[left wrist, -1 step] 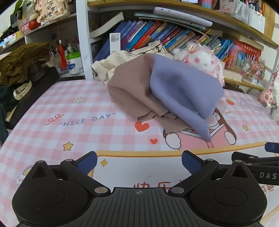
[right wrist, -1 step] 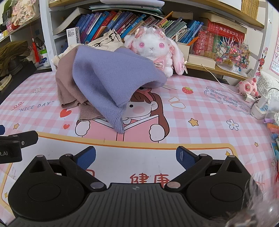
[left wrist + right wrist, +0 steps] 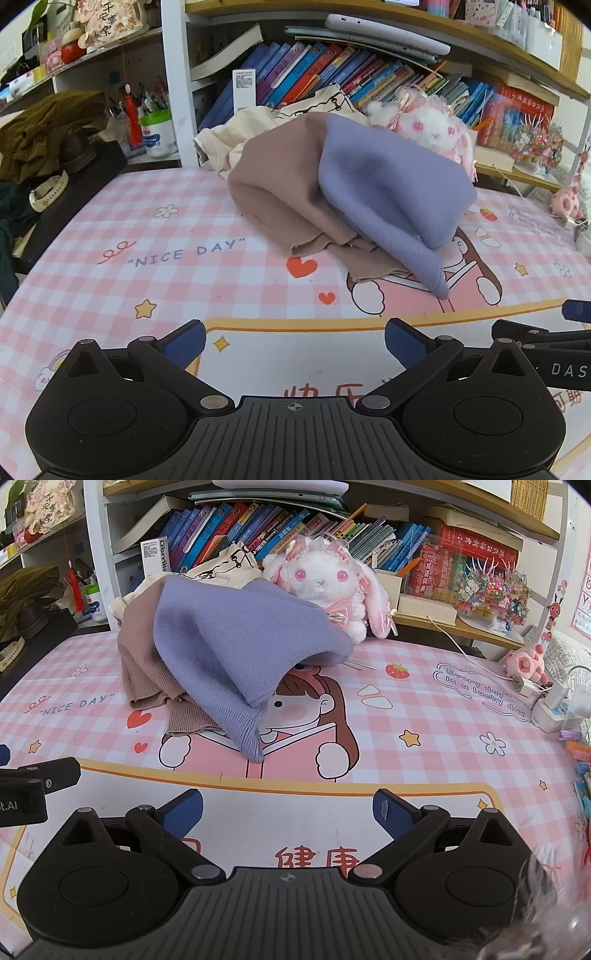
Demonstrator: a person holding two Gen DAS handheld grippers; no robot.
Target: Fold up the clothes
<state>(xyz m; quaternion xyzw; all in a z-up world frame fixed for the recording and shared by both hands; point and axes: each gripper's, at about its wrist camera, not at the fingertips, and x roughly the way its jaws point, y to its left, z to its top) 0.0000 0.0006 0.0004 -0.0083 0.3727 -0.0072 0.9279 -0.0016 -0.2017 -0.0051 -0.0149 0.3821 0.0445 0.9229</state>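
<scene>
1. Two grippers hang over the near edge of a pink checked table mat [image 3: 110, 258]. The left gripper [image 3: 294, 341] has its blue pads spread wide with only bare mat between them.
2. The right gripper [image 3: 288, 808] is likewise spread wide and grips nothing; in the left wrist view part of it shows at about 3 o'clock, just beside the left one.
3. The clothes lie in a loose heap further back on the mat, at roughly 12 o'clock from both grippers and well apart from them.
4. A purple knit garment [image 3: 388, 192] lies on top of the heap, draped over the rest; one ribbed corner of it trails down toward the grippers and touches the mat over the printed cartoon girl [image 3: 314, 716].
5. A brown knit garment [image 3: 280, 192] lies under the purple one and sticks out at its 9 o'clock side, its ribbed hem rumpled on the mat by a red heart print.
6. A cream cloth [image 3: 229, 144] with a black line drawing lies behind the heap at about 11 o'clock, against the bookshelf.
7. A white and pink plush rabbit [image 3: 325, 583] sits upright at the heap's 1 o'clock, touching the purple garment's back edge.
8. A row of leaning books [image 3: 236, 528] fills the shelf behind the rabbit.
9. In the right wrist view, a small pink plush toy [image 3: 524, 662] and a white charger with its cable [image 3: 528, 685] lie at 3 o'clock near the mat's edge.
10. The words "NICE DAY" are printed on the mat at the heap's 8 o'clock.
</scene>
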